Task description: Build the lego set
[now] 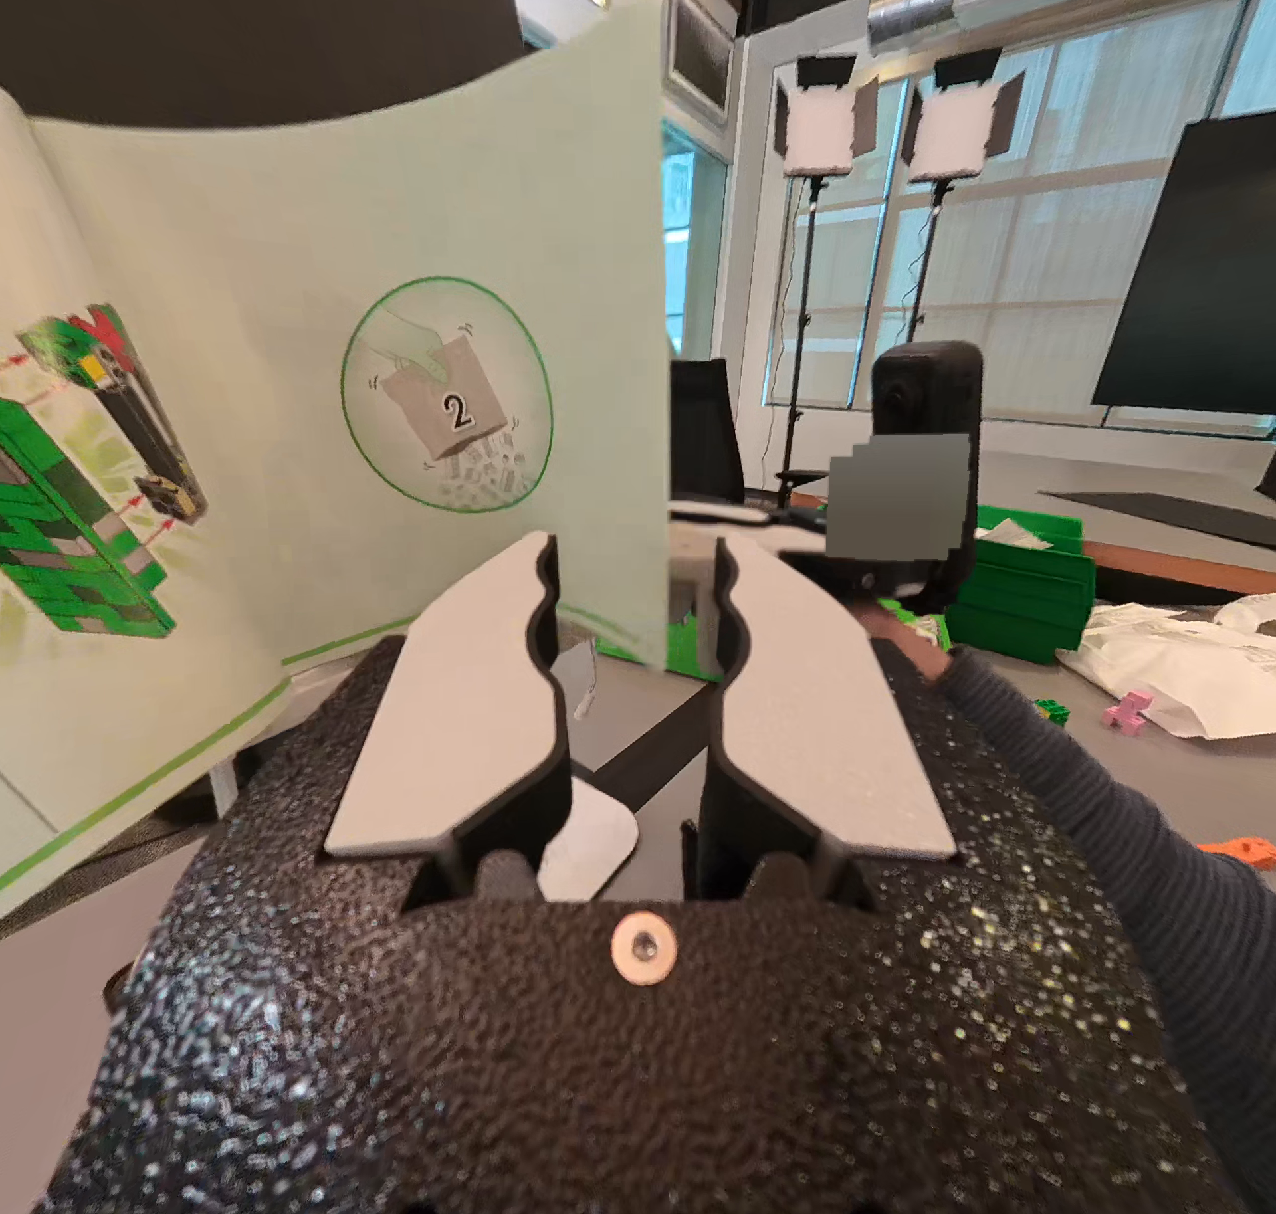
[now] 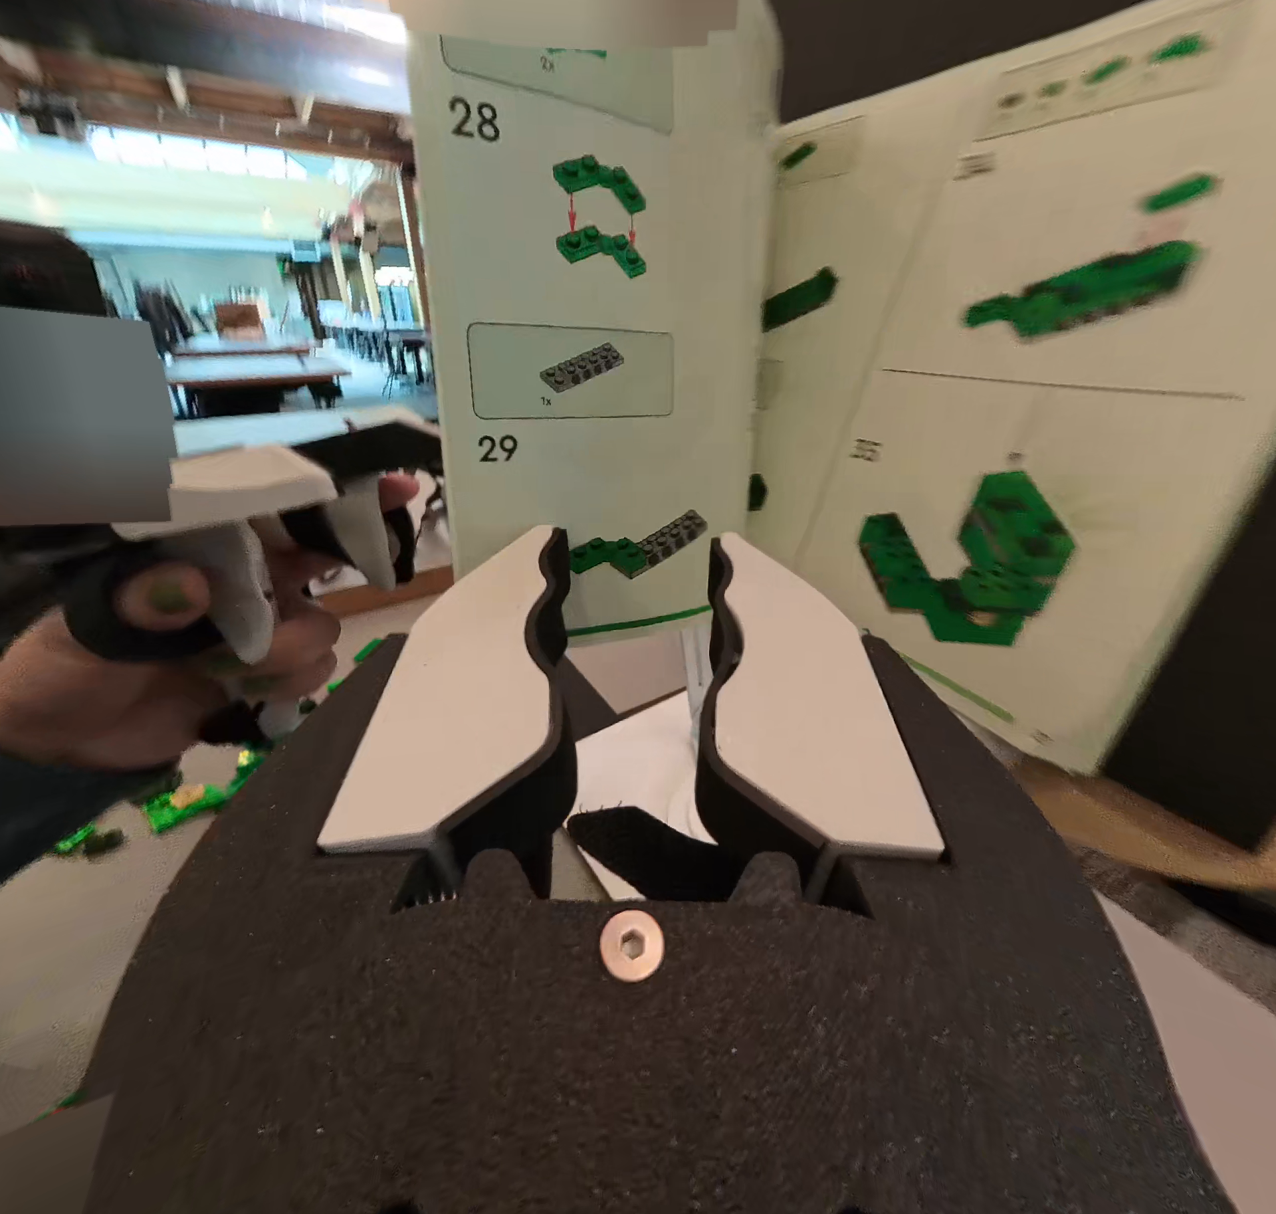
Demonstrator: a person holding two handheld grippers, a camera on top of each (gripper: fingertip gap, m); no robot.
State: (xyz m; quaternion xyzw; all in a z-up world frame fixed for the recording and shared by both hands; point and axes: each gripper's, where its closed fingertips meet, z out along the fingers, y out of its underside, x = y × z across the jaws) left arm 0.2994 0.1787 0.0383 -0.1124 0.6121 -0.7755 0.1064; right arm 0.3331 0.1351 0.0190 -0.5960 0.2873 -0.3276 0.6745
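The lego instruction booklet point(image 1: 345, 421) is open, and one pale green page stands upright. In the left wrist view that page's free edge sits just beyond the gap of my left gripper point(image 1: 635, 552), which is open and empty. In the right wrist view the same page point(image 2: 587, 352), printed with building steps, stands just past my right gripper point(image 2: 639, 546), also open and empty. The left gripper point(image 2: 331, 511) shows at the left there, held by a hand. Loose green lego pieces point(image 2: 186, 801) lie on the grey table below it.
A green bin point(image 1: 1022, 587), white bags point(image 1: 1174, 656), a pink piece point(image 1: 1129, 711), a green piece point(image 1: 1053, 710) and an orange piece point(image 1: 1243, 853) lie to the right. A sleeved arm point(image 1: 1105, 801) reaches in there. Light stands and a dark screen stand behind.
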